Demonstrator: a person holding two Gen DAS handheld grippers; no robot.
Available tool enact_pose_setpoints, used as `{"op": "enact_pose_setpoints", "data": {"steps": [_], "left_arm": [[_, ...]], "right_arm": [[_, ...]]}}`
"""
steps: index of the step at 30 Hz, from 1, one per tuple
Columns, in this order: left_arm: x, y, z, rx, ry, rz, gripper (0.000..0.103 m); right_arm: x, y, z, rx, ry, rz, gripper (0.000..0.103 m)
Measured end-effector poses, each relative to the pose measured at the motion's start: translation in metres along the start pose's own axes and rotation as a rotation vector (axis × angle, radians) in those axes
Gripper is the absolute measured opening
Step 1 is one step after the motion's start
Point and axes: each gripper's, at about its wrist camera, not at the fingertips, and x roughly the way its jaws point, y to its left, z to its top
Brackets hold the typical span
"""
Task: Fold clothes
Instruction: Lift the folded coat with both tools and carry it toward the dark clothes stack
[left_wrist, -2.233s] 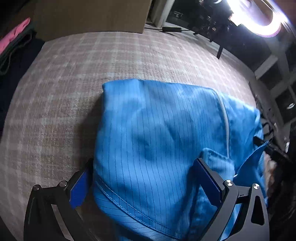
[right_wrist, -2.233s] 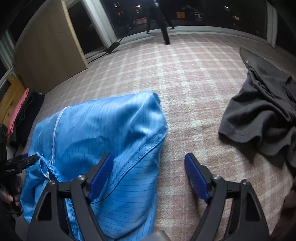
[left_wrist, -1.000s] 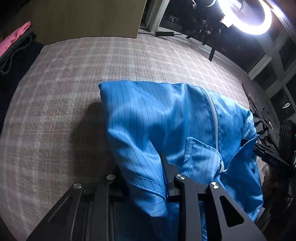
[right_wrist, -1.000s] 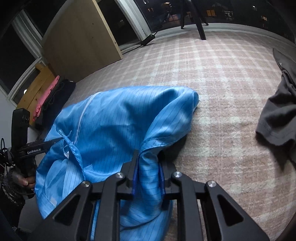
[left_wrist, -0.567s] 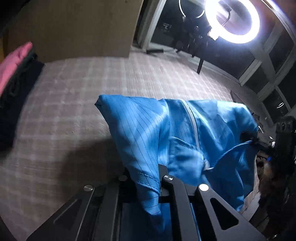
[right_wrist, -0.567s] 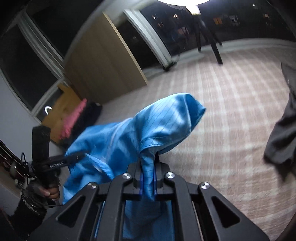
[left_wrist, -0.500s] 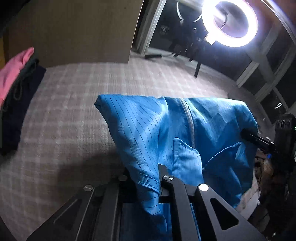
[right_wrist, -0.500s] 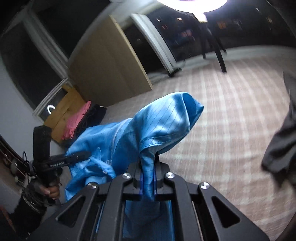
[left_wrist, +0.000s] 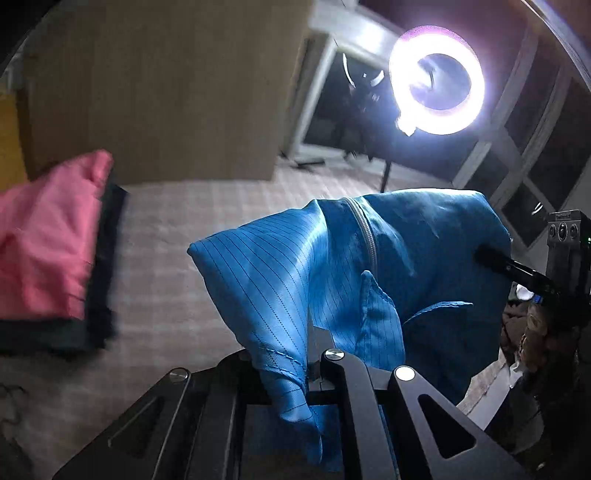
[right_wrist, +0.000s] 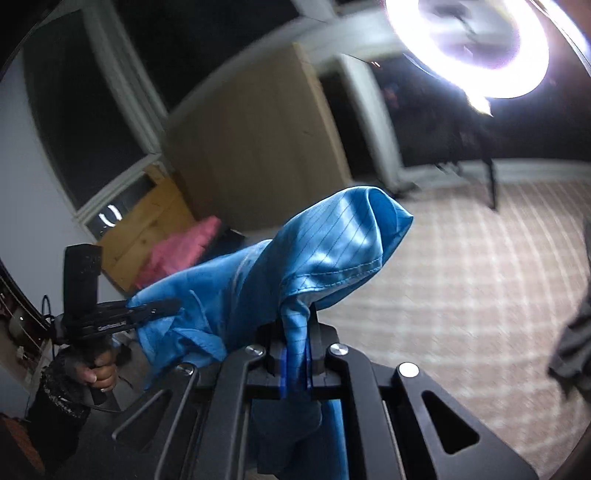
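Observation:
A shiny blue zip-front garment (left_wrist: 266, 266) with thin dark stripes hangs lifted off the checked surface, stretched between both grippers. My left gripper (left_wrist: 291, 369) is shut on a hemmed edge of it, and the zipper runs up the middle of the cloth. My right gripper (right_wrist: 295, 343) is shut on another hemmed edge of the blue garment (right_wrist: 343, 229), which rises in a peak above the fingers. In the left wrist view the right gripper (left_wrist: 517, 273) shows at the far right, pinching the cloth. The right wrist view shows the left gripper (right_wrist: 147, 310) at the left, held by a hand (right_wrist: 99, 369).
A folded pink garment (left_wrist: 44, 236) lies on a dark one (left_wrist: 99, 295) at the left. A grey garment (right_wrist: 576, 343) lies at the right edge of the checked surface (right_wrist: 461, 277). Behind stand a wooden board (left_wrist: 166, 92) and a bright ring light (left_wrist: 436, 79) on a stand.
Both grippers closed on the blue garment's edges and have risen, lifting it off the surface. The views tilted up toward the board and ring light.

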Motion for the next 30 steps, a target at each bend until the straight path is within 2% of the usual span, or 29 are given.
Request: {"op": "enact_pose_setpoints", "data": {"steps": [3,7,11,14,18,22,27,29,30], "left_arm": [[-0.036,0.039,0.014,0.016,-0.044,0.008,0.006],[-0.096,0.105,0.037,0.042,-0.118,0.072,0.006],[-0.139,0.168,0.059,0.063,-0.164,0.187,0.006],[-0.149,0.211,0.072,0.051,-0.153,0.241,0.006],[-0.132,0.258,0.089,0.051,-0.113,0.296,0.006],[-0.112,0.295,0.099,0.024,-0.086,0.298,0.006],[-0.072,0.326,0.092,0.013,-0.027,0.302,0.007],[-0.051,0.335,0.088,0.01,0.007,0.34,0.021],[-0.043,0.34,0.086,-0.002,0.02,0.359,0.023]], "right_arm": [[0.016,0.054,0.02,-0.008,-0.06,0.032,0.006],[0.052,0.132,0.049,-0.075,-0.107,0.058,0.006],[0.099,0.195,0.073,-0.103,-0.123,0.112,0.006],[0.144,0.23,0.086,-0.101,-0.11,0.139,0.006],[0.2,0.25,0.092,-0.073,-0.072,0.142,0.006],[0.247,0.248,0.093,0.001,-0.035,0.142,0.006],[0.287,0.235,0.088,0.027,0.021,0.099,0.006],[0.301,0.218,0.082,0.063,0.068,0.075,0.006],[0.309,0.212,0.079,0.073,0.107,0.063,0.007]]}}
